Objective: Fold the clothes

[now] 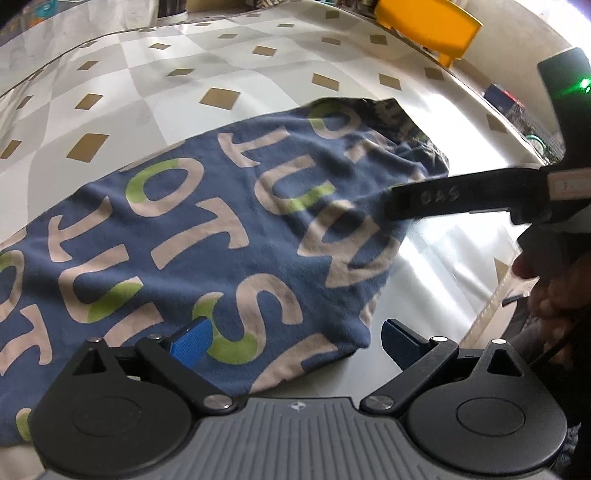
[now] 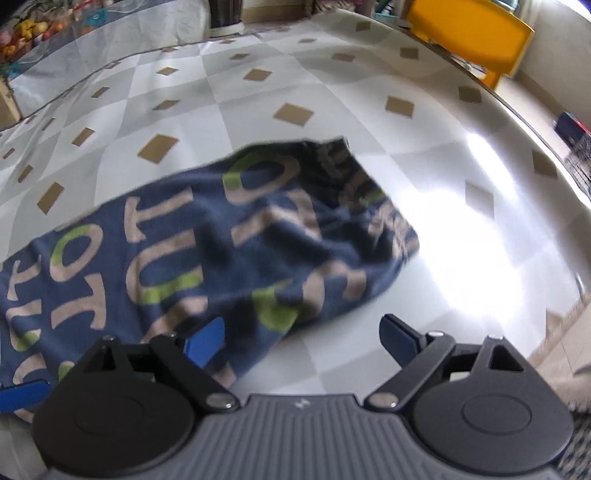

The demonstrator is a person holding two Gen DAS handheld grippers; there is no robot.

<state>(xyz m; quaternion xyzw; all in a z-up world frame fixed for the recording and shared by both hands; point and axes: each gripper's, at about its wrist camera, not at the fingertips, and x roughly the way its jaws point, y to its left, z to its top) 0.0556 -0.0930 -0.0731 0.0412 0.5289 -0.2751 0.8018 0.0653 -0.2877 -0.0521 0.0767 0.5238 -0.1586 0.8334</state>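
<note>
A blue garment (image 1: 207, 236) printed with large beige and green letters lies spread flat on the checked tablecloth (image 1: 155, 74). Its right end is bunched and shows a darker inner side (image 2: 354, 184). My left gripper (image 1: 295, 343) hovers open over the garment's near right corner, with cloth below the left blue pad and bare table below the right one. My right gripper (image 2: 303, 339) is open too, above the garment's near right edge (image 2: 258, 354), with nothing pinched. In the left wrist view a black finger (image 1: 443, 199) of the right gripper reaches over the garment's right end, with a person's hand (image 1: 550, 291) behind it.
A yellow chair (image 2: 476, 33) stands beyond the table's far right edge. A dark container (image 2: 225, 14) and a bowl of fruit (image 2: 22, 33) sit at the far side. Strong glare (image 2: 472, 258) covers the tablecloth right of the garment.
</note>
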